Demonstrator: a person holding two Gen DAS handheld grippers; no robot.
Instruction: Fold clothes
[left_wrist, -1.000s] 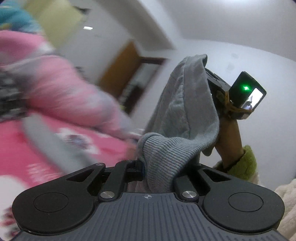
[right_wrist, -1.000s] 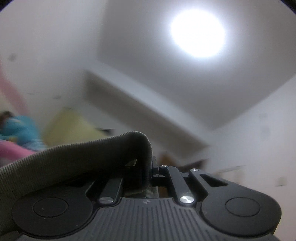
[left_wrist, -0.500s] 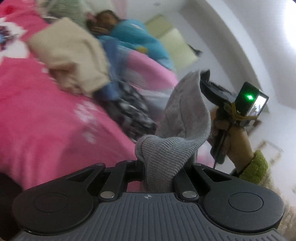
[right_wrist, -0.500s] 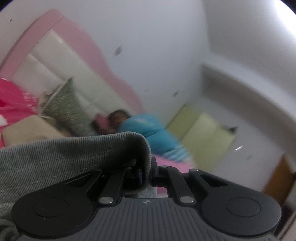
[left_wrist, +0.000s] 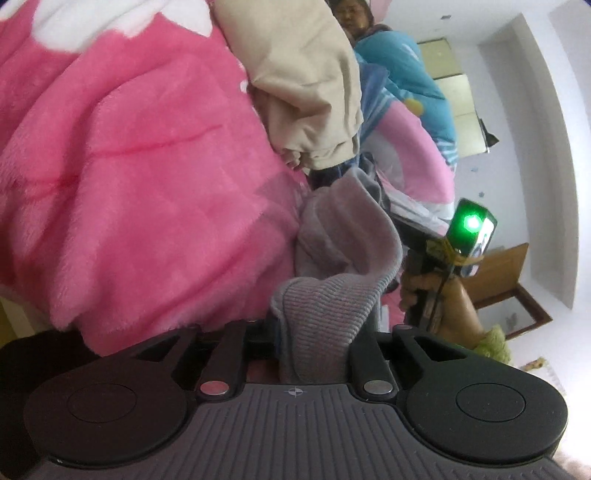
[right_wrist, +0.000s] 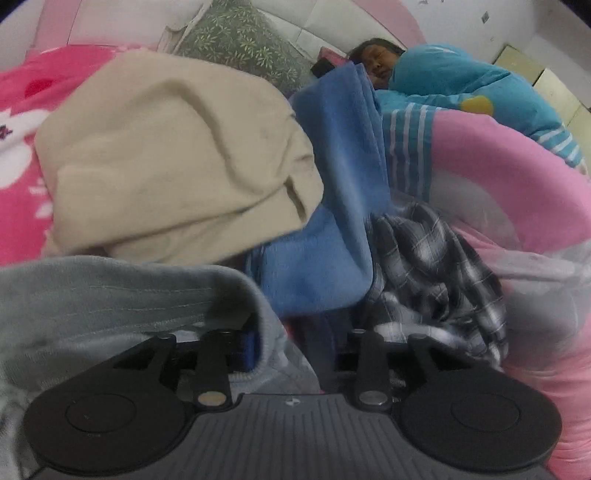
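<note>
A grey ribbed knit garment (left_wrist: 325, 306) hangs between both grippers, low over the pink fleece blanket (left_wrist: 147, 192). My left gripper (left_wrist: 314, 332) is shut on its ribbed hem. In the right wrist view the same grey garment (right_wrist: 122, 295) drapes over the left finger of my right gripper (right_wrist: 291, 343), whose jaws now stand apart with the cloth loose. The right gripper also shows in the left wrist view (left_wrist: 424, 254), held by a hand, with a green light.
A beige folded garment (right_wrist: 173, 162), a blue fleece (right_wrist: 332, 221) and a black-and-white plaid cloth (right_wrist: 436, 258) lie piled on the bed. A person in a blue top (right_wrist: 450, 85) lies by the pink headboard. A pink quilt (right_wrist: 517, 177) rises at right.
Both grippers swung down from facing the ceiling and walls to the bed, lowering the grey garment onto the blanket. The right gripper's jaws have opened; they were shut on the cloth before.
</note>
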